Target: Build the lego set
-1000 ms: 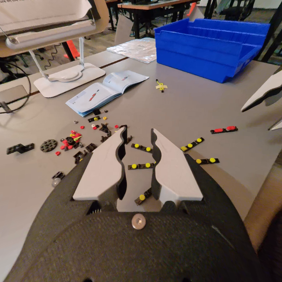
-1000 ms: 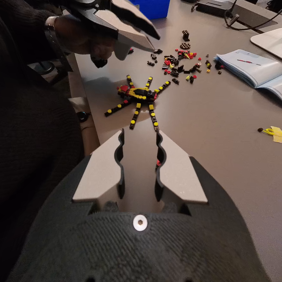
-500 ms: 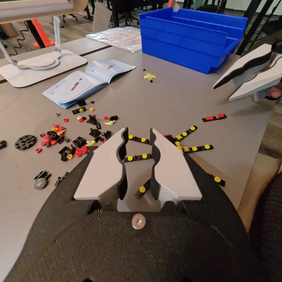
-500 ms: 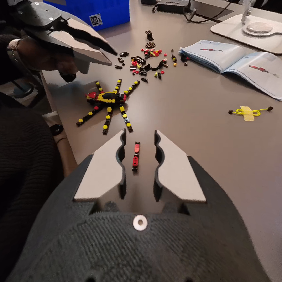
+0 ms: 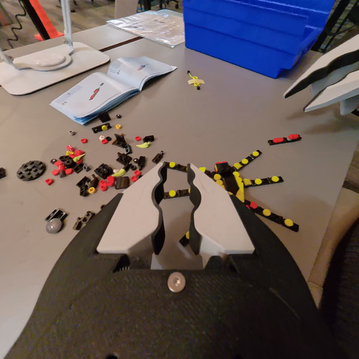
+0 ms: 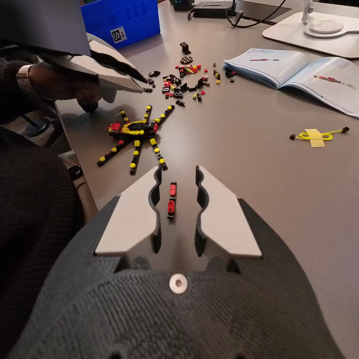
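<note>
A black and yellow spider-like lego model [image 6: 134, 126] with several studded legs lies on the grey table [image 6: 252, 174] near its front edge. It also shows in the left wrist view [image 5: 229, 178]. My left gripper [image 5: 176, 167] is open and empty, hovering over the model's left legs. My right gripper [image 6: 178, 169] is open. A short black strip with two red pieces [image 6: 172, 200] lies on the table between its fingers, untouched. In the left wrist view the strip [image 5: 284, 138] lies right of the model, below the right gripper [image 5: 303, 97].
A scatter of loose black, red and yellow pieces [image 5: 97, 165] lies left of the model. An open instruction booklet [image 5: 116, 85], a yellow cord with tape [image 5: 195, 81], a blue bin [image 5: 252, 29], a white stand base [image 5: 48, 64] and a foil bag [image 5: 151, 25] lie farther back.
The right gripper swung so the red-studded strip now lies fully between its fingers. The left gripper shifted left and back, and the model's body now shows beside its right finger.
</note>
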`<state>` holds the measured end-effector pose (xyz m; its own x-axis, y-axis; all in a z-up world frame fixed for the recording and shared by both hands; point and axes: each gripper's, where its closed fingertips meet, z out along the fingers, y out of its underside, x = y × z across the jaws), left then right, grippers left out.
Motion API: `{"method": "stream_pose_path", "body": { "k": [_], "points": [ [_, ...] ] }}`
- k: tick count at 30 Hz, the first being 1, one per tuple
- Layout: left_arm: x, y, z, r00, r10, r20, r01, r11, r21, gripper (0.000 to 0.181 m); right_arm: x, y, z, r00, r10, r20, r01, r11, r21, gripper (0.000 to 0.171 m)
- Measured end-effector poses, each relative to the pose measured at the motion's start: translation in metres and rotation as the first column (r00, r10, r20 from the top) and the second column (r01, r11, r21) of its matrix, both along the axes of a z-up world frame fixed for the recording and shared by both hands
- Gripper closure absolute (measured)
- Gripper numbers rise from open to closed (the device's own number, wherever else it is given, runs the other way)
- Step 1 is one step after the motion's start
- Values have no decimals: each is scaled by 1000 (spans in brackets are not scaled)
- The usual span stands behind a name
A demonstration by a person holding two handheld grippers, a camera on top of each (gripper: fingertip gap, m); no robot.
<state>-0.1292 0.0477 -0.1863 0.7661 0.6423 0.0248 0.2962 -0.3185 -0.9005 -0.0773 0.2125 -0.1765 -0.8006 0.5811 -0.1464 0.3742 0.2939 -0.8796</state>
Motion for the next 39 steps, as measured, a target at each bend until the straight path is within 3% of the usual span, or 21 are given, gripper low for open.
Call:
{"method": "stream_pose_path", "body": {
  "k": [10,16,39],
  "points": [
    [-7,-6,-5,995,26,95,-30,999,39,165,0,2,3,1000,-12,6,12,1000,-15,142],
    [0,1,-8,998,-17,57,18,1000,-16,165,-2,5,6,1000,-29,9,29,999,-34,143],
    [4,3,-8,996,-46,76,46,999,3,169,-5,10,0,999,-53,5,52,999,13,147]
  ]
}}
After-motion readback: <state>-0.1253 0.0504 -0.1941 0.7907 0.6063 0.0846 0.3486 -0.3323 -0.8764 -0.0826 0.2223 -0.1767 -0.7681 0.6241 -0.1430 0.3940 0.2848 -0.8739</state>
